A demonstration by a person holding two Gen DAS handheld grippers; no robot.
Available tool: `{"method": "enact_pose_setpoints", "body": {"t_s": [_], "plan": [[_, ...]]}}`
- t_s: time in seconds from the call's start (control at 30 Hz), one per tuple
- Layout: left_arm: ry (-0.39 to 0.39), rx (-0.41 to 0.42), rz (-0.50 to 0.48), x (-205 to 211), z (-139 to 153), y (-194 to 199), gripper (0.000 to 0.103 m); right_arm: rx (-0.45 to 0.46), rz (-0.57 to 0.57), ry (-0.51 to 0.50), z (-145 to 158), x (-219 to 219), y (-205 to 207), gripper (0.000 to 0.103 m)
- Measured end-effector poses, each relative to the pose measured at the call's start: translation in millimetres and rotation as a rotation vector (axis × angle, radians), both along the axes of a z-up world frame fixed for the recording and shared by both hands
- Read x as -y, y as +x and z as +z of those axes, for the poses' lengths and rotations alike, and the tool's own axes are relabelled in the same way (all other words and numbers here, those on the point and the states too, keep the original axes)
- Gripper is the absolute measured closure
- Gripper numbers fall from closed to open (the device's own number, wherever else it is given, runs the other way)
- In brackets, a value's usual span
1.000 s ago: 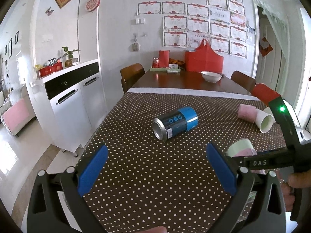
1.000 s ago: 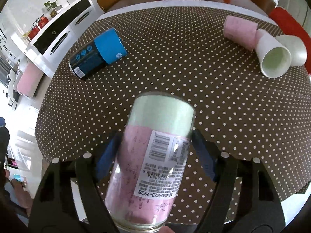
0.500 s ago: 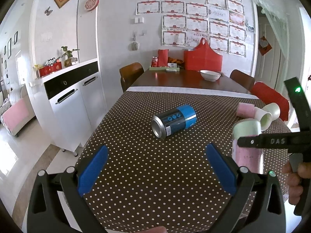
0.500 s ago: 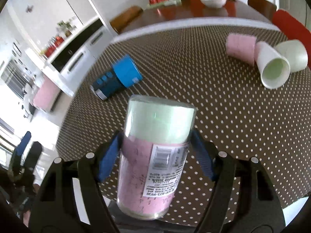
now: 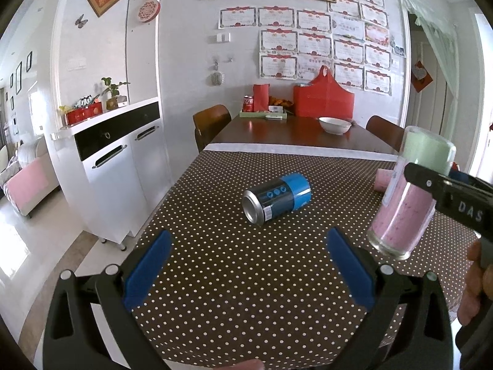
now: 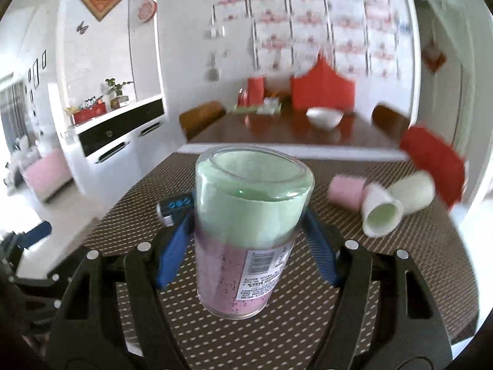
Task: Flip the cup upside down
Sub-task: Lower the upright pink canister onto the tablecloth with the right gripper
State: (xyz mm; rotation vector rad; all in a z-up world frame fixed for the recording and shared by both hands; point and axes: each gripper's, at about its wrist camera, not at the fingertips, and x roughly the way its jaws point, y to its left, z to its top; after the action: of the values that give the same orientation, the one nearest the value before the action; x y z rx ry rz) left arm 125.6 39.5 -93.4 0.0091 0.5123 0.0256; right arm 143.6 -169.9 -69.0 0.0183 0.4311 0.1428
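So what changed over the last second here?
The right gripper, shut on the glass cup throughout, swung it from lying low and pointing forward to raised, nearly vertical, green end up; in the left view the cup climbed. Nothing was taken or let go. The left gripper stayed open and empty, and the blue can and paper cups stayed on the table.

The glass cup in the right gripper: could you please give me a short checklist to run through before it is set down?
1. Grip: right gripper clamps the glass cup at mid-height: ok.
2. Cup orientation: near upright, slightly tilted in the left view; which end is the mouth: cannot tell.
3. Height: cup is clear above the table: ok.
4. Landing spot: bare cloth below; blue can and paper cups lie apart: ok.
5. Left gripper: open, empty, away from the cup: ok.
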Motion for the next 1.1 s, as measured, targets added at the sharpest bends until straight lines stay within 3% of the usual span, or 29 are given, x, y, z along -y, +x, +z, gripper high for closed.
{"method": "enact_pose_setpoints", "body": {"t_s": [0.37,0.7,0.87,1.1], "plan": [[0.0,-0.008,-0.008,7,-3,-2,0.004,0.096,-0.046,-0.105,-50,-9,-12,0.033],[-0.002,-0.02,-0.003,7,-8,-2,0.004,0.071,-0.036,-0.144,-90,-16,-17,0.033],[0.001,-0.022,-0.007,9,-7,-1,0.004,0.083,-0.036,-0.163,-93,-18,-23,0.031],[0.002,-0.018,-0.011,12,-6,-3,0.004,0.08,-0.017,-0.128,-88,-12,-27,0.006]]}}
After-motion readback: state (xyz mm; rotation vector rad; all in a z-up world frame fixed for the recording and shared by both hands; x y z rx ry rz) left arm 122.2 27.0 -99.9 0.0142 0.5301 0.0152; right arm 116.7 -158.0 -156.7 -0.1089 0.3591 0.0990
